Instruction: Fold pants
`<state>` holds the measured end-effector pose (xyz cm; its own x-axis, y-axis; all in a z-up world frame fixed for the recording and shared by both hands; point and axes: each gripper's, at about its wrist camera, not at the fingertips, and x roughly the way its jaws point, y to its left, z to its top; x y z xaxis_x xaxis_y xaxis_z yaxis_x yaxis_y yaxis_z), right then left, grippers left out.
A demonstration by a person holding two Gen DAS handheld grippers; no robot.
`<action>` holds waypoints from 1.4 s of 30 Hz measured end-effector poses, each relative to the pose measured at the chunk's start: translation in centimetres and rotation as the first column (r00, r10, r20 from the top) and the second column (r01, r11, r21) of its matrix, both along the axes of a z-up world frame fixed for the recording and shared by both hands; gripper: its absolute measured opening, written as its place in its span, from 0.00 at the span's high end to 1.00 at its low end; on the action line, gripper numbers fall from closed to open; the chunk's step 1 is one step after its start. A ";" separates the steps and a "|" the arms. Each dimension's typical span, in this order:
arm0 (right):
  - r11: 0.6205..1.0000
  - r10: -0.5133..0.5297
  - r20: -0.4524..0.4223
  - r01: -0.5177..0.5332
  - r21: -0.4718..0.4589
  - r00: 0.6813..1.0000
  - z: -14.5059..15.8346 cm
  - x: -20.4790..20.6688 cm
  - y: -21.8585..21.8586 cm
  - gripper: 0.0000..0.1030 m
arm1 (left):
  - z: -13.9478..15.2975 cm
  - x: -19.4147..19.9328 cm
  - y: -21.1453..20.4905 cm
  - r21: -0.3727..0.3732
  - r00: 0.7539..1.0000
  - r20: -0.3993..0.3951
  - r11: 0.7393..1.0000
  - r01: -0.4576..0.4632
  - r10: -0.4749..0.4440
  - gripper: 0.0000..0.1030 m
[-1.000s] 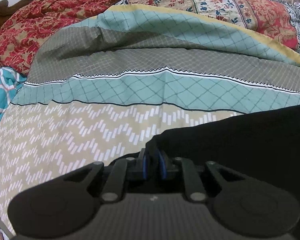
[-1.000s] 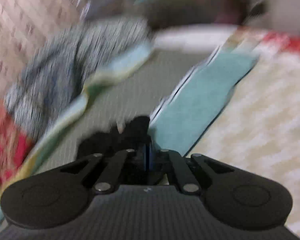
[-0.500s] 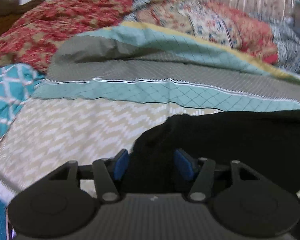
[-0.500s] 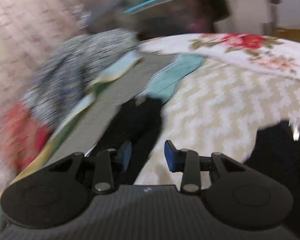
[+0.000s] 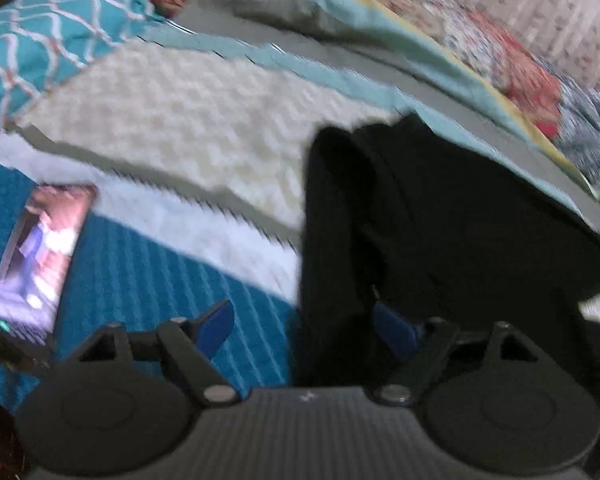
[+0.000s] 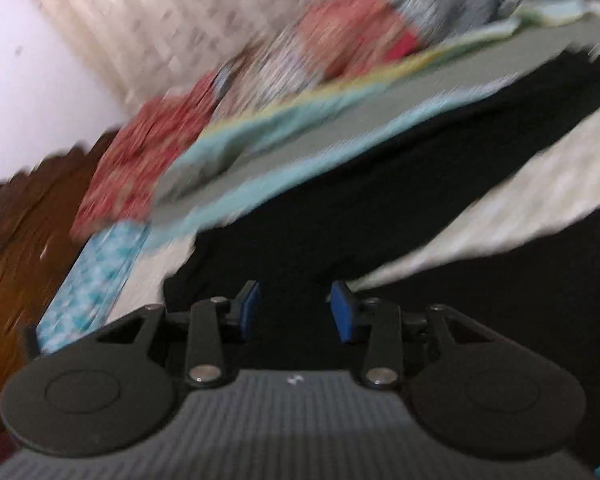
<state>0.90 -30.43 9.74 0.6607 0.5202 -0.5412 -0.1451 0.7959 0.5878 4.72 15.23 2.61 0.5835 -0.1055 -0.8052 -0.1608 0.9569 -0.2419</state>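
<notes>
black pants flat on patterned bedspread (curtain behind), both hand-held grippers just opened, empty

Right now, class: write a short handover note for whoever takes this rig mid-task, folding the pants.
Left gripper: open, fingers just spread, holding nothing; pants edge lies between them.
Right gripper: open, just released, above the black cloth.
Pants: black, lying on the patterned bedspread; a phone lies at the bed's edge.
Done: both grips let go.
Left: check the fold, blurred here; fold again if needed.
</notes>
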 end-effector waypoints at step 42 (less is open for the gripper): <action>0.887 0.286 -0.010 -0.269 -0.374 0.958 -7.3 6.4 30.9 0.46 | -0.3 14.0 -2.6 0.033 0.937 -0.024 0.937 0.349 -0.348 0.87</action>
